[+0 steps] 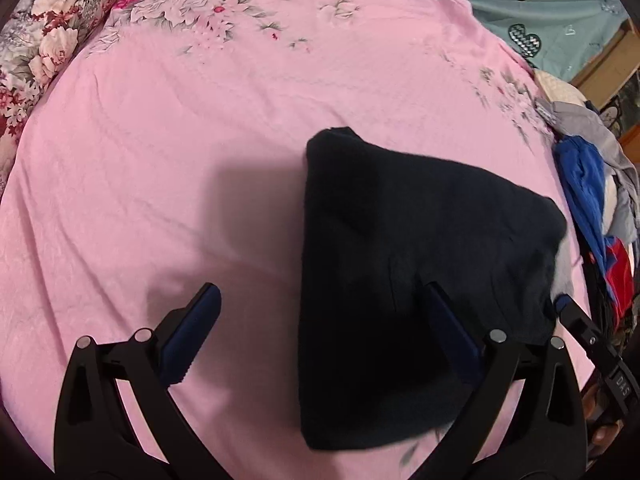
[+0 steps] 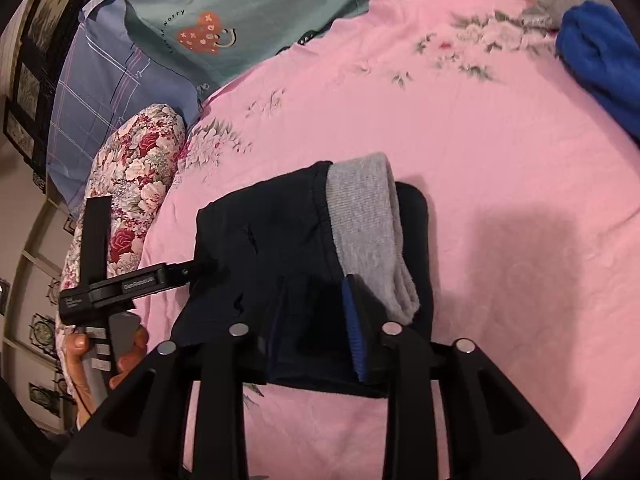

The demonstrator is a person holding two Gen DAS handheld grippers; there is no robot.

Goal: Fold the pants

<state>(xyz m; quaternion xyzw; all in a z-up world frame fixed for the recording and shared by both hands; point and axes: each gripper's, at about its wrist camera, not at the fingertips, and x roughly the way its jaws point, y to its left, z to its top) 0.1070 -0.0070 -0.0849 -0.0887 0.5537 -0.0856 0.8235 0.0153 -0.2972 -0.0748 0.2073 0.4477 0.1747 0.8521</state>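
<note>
A dark navy pair of pants [image 1: 408, 280], folded into a compact wedge, lies on a bed covered by a pink sheet [image 1: 200, 128] printed with pale flowers. The left hand-held gripper [image 1: 324, 308] reaches in from the bottom edge with its two blue-padded fingers [image 1: 192, 332] spread wide, one over bare sheet to the left of the pants and the other over the dark cloth. A floral pillow [image 1: 52, 40] sits upper left, a teal sheet [image 1: 560, 12] upper right, and a heap of blue, grey and red clothes [image 1: 592, 192] along the right edge.

Likely bedroom: pink bedsheet [image 1: 200, 140], floral pillow [image 2: 136, 184]
</note>
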